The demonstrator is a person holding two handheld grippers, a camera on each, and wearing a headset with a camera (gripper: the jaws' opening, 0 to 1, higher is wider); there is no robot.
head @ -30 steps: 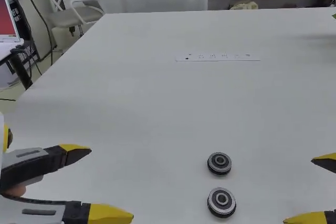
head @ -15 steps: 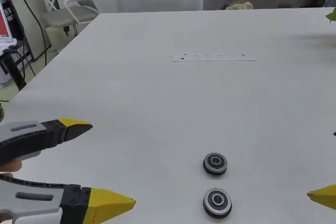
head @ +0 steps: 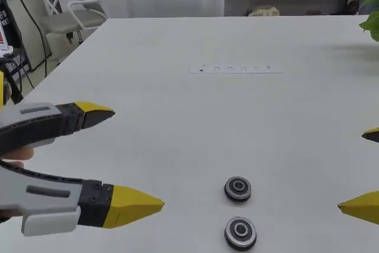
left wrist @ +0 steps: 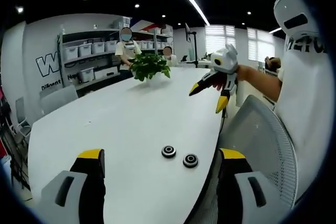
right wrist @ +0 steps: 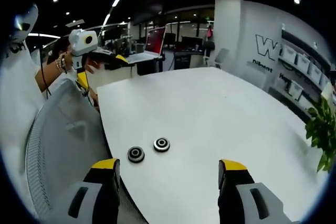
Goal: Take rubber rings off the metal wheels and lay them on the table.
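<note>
Far wheel (head: 237,189) and near wheel (head: 240,233) lie at lower centre, between left gripper (head: 137,158) and right gripper (head: 352,171). Both grippers gape wide, empty.

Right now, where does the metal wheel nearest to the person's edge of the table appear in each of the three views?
Head view: the near wheel sits bottom centre, just below the other wheel.
Left gripper view: near wheel lower centre, right of the other wheel.
Right gripper view: near wheel lower left, left of the other wheel.
Shared landmark: the other wheel beside it.
</note>
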